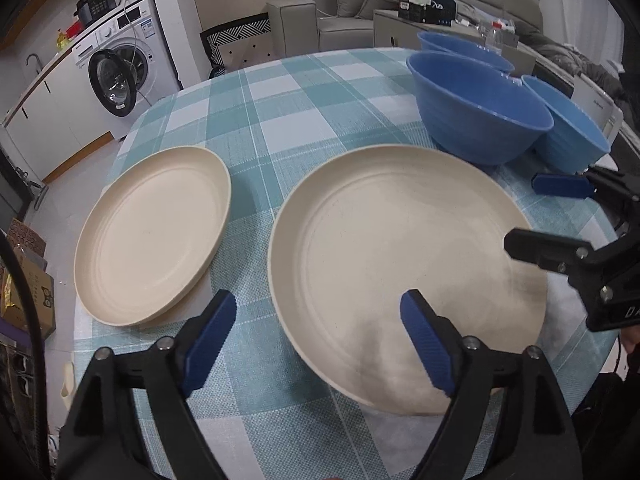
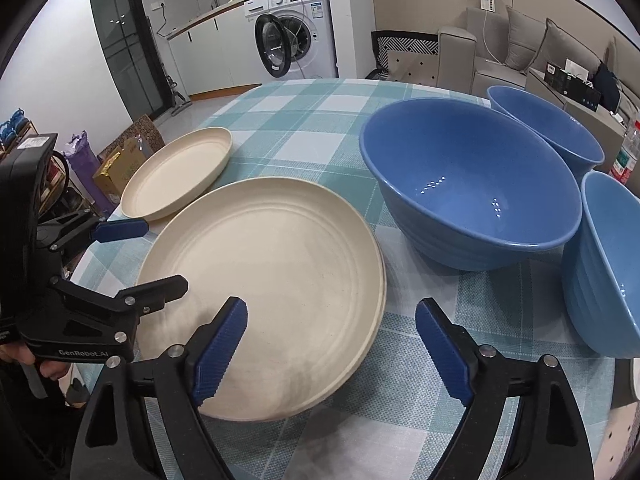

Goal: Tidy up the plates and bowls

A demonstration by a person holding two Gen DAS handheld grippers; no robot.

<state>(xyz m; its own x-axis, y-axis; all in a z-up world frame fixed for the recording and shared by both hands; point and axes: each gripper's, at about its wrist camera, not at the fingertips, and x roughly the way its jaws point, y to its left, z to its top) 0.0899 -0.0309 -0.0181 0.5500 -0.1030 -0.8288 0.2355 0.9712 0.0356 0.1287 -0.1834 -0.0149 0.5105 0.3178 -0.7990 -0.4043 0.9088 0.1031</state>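
Round desk [image 1: 304, 92] under a teal-and-white checked cloth. Near cream plate [image 1: 400, 268] lies flat on the cloth close to the front edge; far cream plate [image 1: 154, 232] lies flat beside it toward the desk's left edge, the two apart with a strip of cloth between. Three blue bowls stand upright at the right: large bowl [image 2: 468, 184] just behind the near plate's right rim, rear bowl [image 2: 548, 132] behind it, side bowl [image 2: 604, 268] at the right, the three crowded together. Left tongs [image 1: 318, 334] spread wide, nothing pinched: right pad over the near plate's front left rim, left pad over bare cloth between the plates. Right tongs [image 2: 332, 340] also spread wide, nothing pinched: left pad over the near plate's front part, right pad over cloth right of it. Whether any pad touches the plate, cannot tell. Washing machine [image 2: 296, 36] with open door and grey sofa [image 2: 520, 48] beyond the desk.
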